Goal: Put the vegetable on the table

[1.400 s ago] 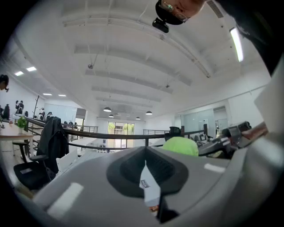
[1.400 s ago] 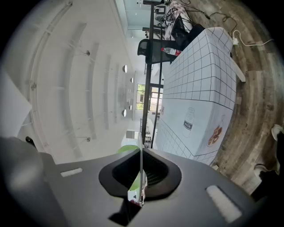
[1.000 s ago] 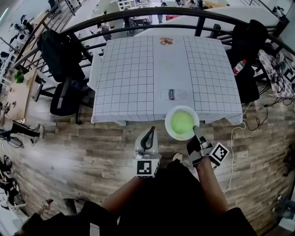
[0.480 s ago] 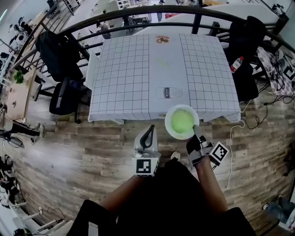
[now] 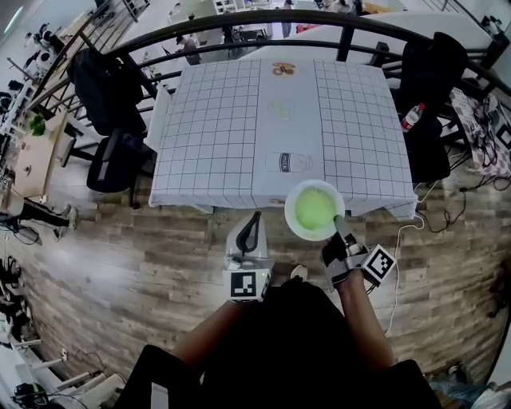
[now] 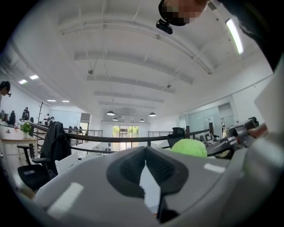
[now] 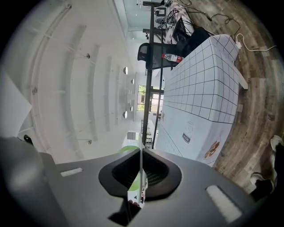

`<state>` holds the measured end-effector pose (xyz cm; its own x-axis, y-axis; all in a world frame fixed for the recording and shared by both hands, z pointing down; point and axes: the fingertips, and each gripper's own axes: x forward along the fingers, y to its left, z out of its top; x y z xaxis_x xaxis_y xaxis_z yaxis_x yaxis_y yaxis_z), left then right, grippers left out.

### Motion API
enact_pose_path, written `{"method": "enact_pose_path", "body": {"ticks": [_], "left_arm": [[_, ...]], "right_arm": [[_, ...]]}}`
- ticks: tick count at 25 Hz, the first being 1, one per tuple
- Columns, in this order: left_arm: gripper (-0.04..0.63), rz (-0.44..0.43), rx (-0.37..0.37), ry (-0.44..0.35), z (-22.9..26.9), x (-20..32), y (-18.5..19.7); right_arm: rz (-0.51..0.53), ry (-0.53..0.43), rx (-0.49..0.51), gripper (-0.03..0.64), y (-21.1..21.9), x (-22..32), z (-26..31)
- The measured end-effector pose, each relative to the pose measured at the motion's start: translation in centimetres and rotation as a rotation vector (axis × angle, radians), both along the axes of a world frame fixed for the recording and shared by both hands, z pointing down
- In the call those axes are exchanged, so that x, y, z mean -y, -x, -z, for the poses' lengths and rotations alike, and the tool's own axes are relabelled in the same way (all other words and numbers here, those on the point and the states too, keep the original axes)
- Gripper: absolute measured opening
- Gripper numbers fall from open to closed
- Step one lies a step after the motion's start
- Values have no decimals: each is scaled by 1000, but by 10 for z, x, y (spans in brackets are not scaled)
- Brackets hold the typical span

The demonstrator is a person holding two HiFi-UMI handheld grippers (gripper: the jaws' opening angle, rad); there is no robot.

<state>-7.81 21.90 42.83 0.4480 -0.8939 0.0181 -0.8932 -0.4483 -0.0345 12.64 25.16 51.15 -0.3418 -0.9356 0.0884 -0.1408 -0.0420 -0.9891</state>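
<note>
Little has shifted in 1 second: my right hand-held gripper (image 5: 338, 224) stays clamped on the bowl (image 5: 296, 227) rim, vegetable (image 5: 314, 209) inside, at the bench (image 5: 215, 136) near edge. My left hand-held gripper (image 5: 254, 220) is closed, empty. Set-down remains.

An open-plan office. Swivel chairs (image 5: 112, 164) flank a grid-clothed desk (image 5: 215, 120) on plank floor (image 5: 120, 264), a black railing (image 5: 239, 20) curves past its far edge, and pendant lamps (image 6: 110, 113) hang overhead.
</note>
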Motion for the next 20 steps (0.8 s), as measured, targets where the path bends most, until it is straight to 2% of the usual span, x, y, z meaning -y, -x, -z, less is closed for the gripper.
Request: {"method": "enact_pose_path", "body": {"ticks": [7,11,15,20], "left_arm": [[9,55,-35,-8,-4,5,-8],[9,107,-57,14,-5,7,-11],[9,128,-47,8,-6,4,-8],[9,128,-36,27,-11,-1,-12]], "right_arm": [[31,10,-7,9,-16,5,2],[58,15,-10,9,-33,6,3],[67,27,14,8,-34,0,-2],[86,14,-20,11,-33,-3,-12]]}}
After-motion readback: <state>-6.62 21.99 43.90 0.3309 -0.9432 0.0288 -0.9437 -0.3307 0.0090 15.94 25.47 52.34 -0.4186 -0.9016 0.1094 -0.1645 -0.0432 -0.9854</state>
